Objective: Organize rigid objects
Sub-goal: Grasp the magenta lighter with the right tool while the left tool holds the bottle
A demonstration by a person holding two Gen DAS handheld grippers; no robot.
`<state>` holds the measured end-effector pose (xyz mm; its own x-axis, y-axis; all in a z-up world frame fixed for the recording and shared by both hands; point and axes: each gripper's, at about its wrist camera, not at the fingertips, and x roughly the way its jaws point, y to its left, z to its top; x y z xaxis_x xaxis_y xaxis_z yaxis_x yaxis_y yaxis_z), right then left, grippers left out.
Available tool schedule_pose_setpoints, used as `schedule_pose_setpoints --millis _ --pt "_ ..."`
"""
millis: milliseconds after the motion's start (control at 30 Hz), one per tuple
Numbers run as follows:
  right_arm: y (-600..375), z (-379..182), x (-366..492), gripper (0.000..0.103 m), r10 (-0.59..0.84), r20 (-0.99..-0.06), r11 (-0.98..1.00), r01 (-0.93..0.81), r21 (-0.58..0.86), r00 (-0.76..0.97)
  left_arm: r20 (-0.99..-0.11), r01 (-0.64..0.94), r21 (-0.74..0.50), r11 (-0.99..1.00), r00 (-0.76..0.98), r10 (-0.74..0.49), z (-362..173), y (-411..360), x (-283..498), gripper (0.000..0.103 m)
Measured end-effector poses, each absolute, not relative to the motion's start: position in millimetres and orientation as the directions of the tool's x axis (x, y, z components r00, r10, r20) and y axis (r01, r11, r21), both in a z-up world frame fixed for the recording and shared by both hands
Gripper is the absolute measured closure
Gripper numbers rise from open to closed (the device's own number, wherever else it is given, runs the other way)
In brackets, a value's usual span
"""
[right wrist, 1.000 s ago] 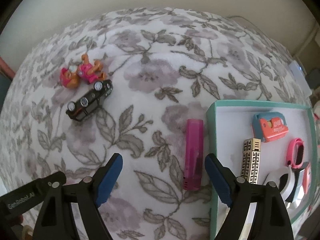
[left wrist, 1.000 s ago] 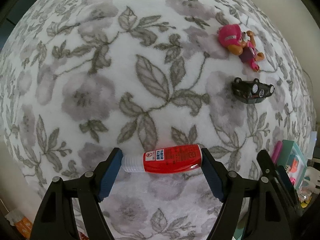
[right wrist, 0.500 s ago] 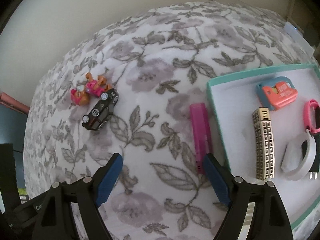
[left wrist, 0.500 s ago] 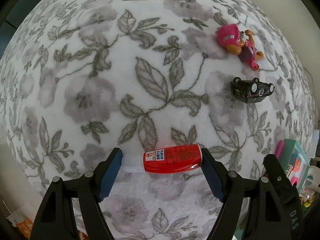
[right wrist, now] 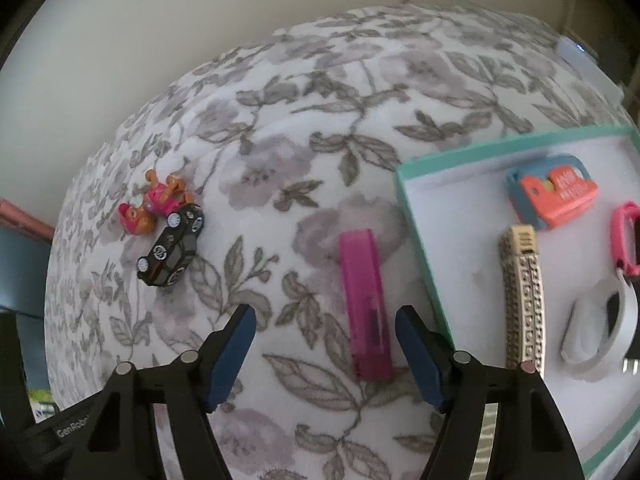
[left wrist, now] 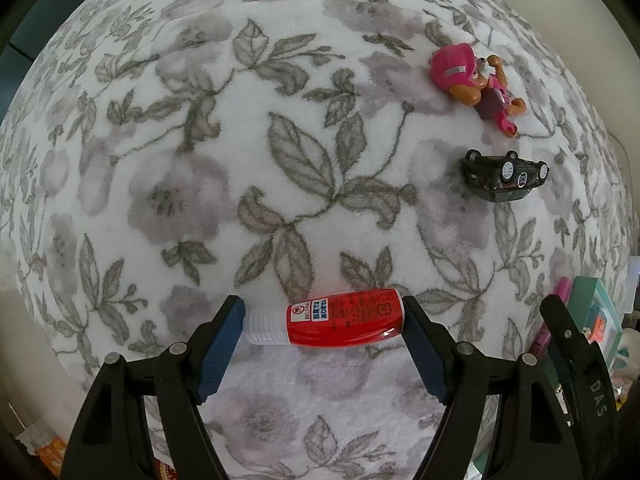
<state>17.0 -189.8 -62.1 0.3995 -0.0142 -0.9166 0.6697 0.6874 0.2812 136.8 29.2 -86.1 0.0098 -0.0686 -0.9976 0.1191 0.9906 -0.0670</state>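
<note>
My left gripper (left wrist: 323, 326) is shut on a red bottle with a clear cap (left wrist: 340, 318), held lengthwise between the blue pads above the floral blanket. My right gripper (right wrist: 325, 340) is open; a pink bar (right wrist: 365, 304) lies on the blanket between its fingers, nearer the right one. A pink dog figurine (left wrist: 474, 86) and an overturned black toy car (left wrist: 504, 176) lie far right in the left view, and at far left in the right view, figurine (right wrist: 154, 206) and car (right wrist: 172, 246). A teal-rimmed tray (right wrist: 416, 240) sits right of the bar.
The tray holds an orange and blue tape dispenser (right wrist: 554, 196), a gold patterned bar (right wrist: 522, 296), a pink carabiner (right wrist: 624, 236) and a white roll (right wrist: 600, 324). The right gripper's body (left wrist: 576, 364) shows at the left view's right edge. A wall stands behind the blanket.
My right gripper has swung left and closer to the pink bar, which now lies between its fingers. My left gripper holds the red bottle nearly still.
</note>
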Motion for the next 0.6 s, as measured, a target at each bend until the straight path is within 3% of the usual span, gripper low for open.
schedule_pose_setpoints --millis 300,433,600 --pt "-193 -63 23 0.05 0.001 -0.909 0.717 0.633 0.291 0.417 -0.997 0.117 -0.083 0.99 0.0 -0.084 -89 34 142 0.024" --pt "-185 -64 30 0.052 0.038 -0.905 0.743 0.593 0.309 0.424 -0.996 0.123 -0.086 0.989 -0.002 -0.086 -89 30 142 0.024" --pt "-184 -66 32 0.052 -0.023 -0.919 0.772 0.591 0.233 0.393 -0.997 0.12 -0.082 0.989 -0.002 -0.083 -90 29 142 0.024"
